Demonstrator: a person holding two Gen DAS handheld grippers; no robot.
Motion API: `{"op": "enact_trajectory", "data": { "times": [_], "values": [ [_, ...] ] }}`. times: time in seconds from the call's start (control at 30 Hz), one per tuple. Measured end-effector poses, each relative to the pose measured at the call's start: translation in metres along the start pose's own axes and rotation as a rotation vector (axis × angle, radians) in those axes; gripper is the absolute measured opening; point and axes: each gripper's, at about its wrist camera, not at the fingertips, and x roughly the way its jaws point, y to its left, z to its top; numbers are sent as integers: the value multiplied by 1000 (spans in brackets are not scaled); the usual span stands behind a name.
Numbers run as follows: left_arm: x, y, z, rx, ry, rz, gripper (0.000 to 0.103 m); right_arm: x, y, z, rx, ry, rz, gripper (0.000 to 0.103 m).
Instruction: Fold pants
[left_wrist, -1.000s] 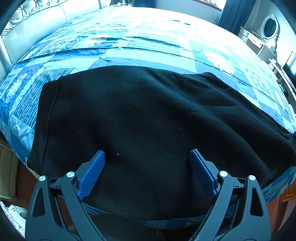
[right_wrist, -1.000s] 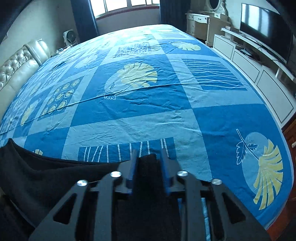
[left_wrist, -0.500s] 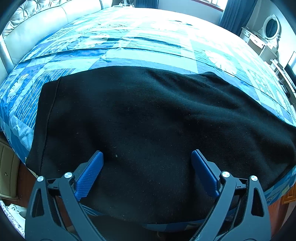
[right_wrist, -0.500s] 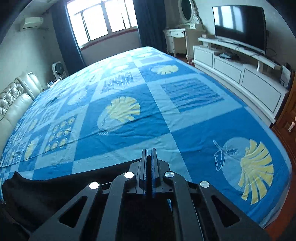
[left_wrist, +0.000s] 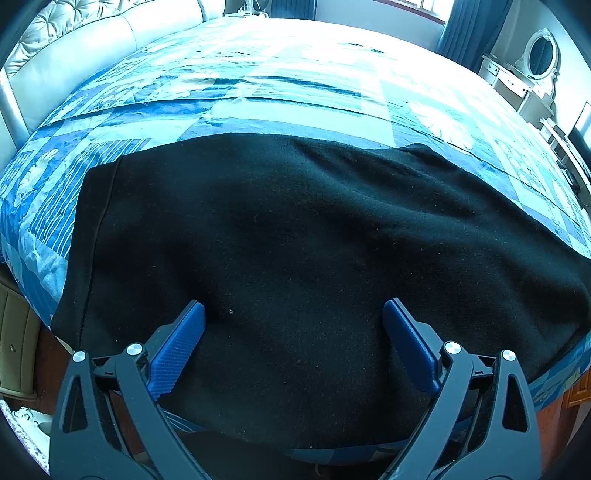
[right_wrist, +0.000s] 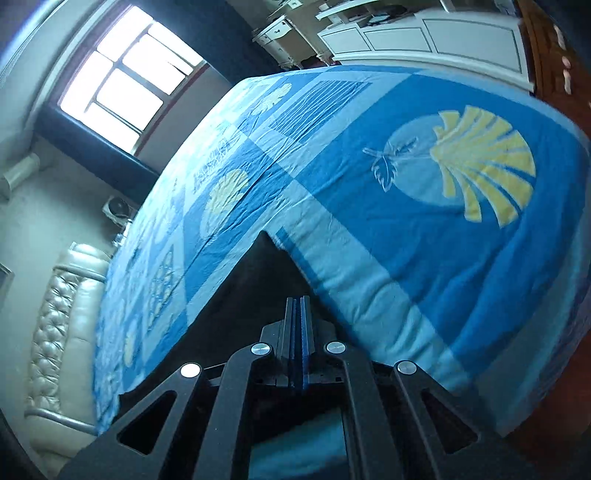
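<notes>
Black pants (left_wrist: 295, 240) lie spread across the near part of a bed with a blue patterned cover (left_wrist: 280, 85). My left gripper (left_wrist: 293, 314) is open, its blue pads hovering over the near part of the pants, holding nothing. My right gripper (right_wrist: 297, 306) is shut on an edge of the black pants (right_wrist: 255, 280) and has lifted it off the cover, so the cloth rises to a peak at the fingers. The right wrist view is tilted sharply.
A padded cream headboard (left_wrist: 74, 48) runs along the bed's left side. A white dresser with an oval mirror (left_wrist: 535, 70) and white cabinets (right_wrist: 424, 37) stand beyond the bed. A window (right_wrist: 122, 85) is at the far wall.
My right gripper closed on the pants edge, then lifted and rolled, tilting its view. My left gripper stayed open and barely moved.
</notes>
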Motion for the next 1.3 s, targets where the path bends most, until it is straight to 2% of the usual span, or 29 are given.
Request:
{"op": "enact_trajectory", "data": {
  "times": [0.03, 0.1, 0.17, 0.33, 0.37, 0.43, 0.57, 0.63, 0.73, 0.8, 0.87, 0.97, 1.0, 1.03, 1.2, 1.3],
  "values": [
    [0, 0, 0, 0, -2, 1, 97, -2, -3, -10, 28, 6, 12, 22],
    [0, -1, 0, 0, -4, 4, 97, 2, -8, -25, 66, 36, 26, 31],
    [0, 0, 0, -2, -2, 2, 97, 12, -11, -32, 99, 59, 43, 31],
    [-1, 2, 1, -8, 1, -16, 97, 27, -18, -38, 192, 29, 111, 31],
    [-2, 2, 0, -6, 0, -16, 97, 31, -17, -39, 200, 33, 122, 31],
    [-2, 2, 0, -4, -1, -14, 97, 33, -12, -38, 190, 34, 125, 6],
    [-3, 2, 0, -14, 3, -22, 97, 11, -1, -34, 172, -22, 149, 6],
    [-4, 3, 0, -17, 5, -30, 97, 5, -5, -35, 171, -36, 132, 6],
    [-4, 3, -1, -17, 2, -34, 97, 22, -24, -39, 181, 8, 66, 5],
    [-4, 1, -2, -6, -1, -27, 97, 31, -34, -39, 187, 40, 95, 4],
    [-4, 0, -2, 3, 0, -24, 97, 24, -31, -35, 189, 63, 110, 6],
    [-5, 3, -2, 1, -1, -38, 97, 0, -17, -21, 78, 39, 30, 25],
    [-5, 3, -2, 1, -2, -41, 97, -3, -16, -13, 42, 38, -2, 37],
    [-5, 3, -2, 2, -2, -41, 97, -4, -18, -6, 36, 45, -22, 44],
    [-5, 1, -4, 7, -12, -31, 97, 21, -34, 7, 57, 140, -2, 45],
    [-6, 2, -5, 3, -15, -40, 97, 32, -30, 7, 89, 147, 99, 46]
  ]
}}
